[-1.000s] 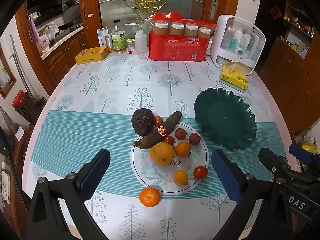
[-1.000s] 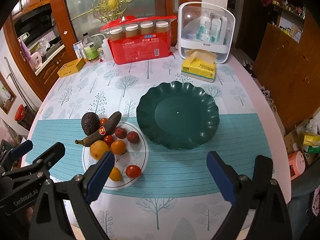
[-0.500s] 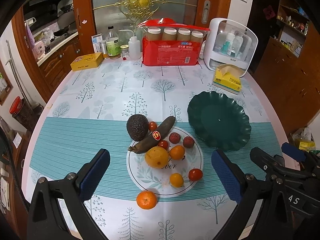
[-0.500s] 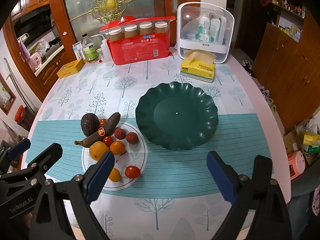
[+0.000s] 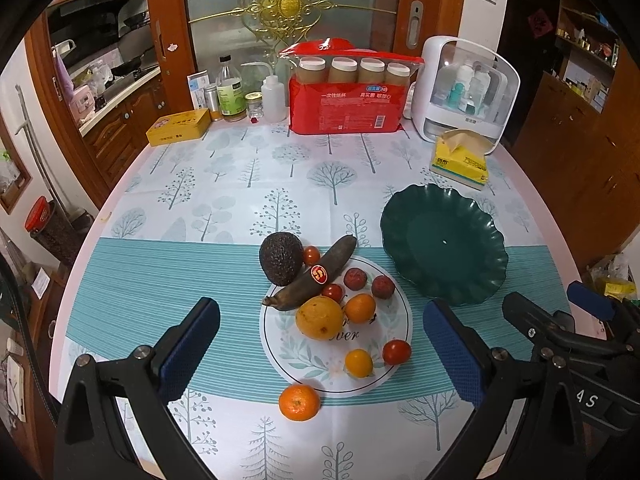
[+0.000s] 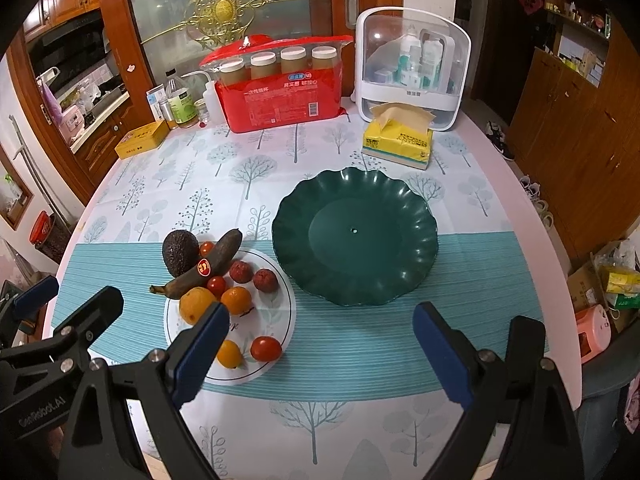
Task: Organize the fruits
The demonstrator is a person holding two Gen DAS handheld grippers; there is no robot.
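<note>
Fruit lies on and around a round white printed mat (image 5: 396, 312) (image 6: 280, 308): a dark avocado (image 5: 281, 258) (image 6: 180, 251), a blackened banana (image 5: 312, 280) (image 6: 204, 266), a large orange (image 5: 319, 317), small oranges, tomatoes and dark red fruits. A mandarin (image 5: 299, 402) sits in front of the mat. An empty dark green scalloped plate (image 5: 444, 244) (image 6: 354, 234) stands to the right. My left gripper (image 5: 320, 346) is open above the front of the mat. My right gripper (image 6: 320, 348) is open, in front of the plate.
At the table's far edge stand a red pack of paper cups (image 5: 346, 96), a white organiser box (image 5: 466, 88), a yellow tissue pack (image 5: 460, 158), bottles (image 5: 230, 90) and a yellow tin (image 5: 178, 127). Wooden cabinets stand to the right.
The left gripper has pulled back and up, so the fruit and plate look smaller and farther. The right gripper shifted only slightly. Both stay open.
</note>
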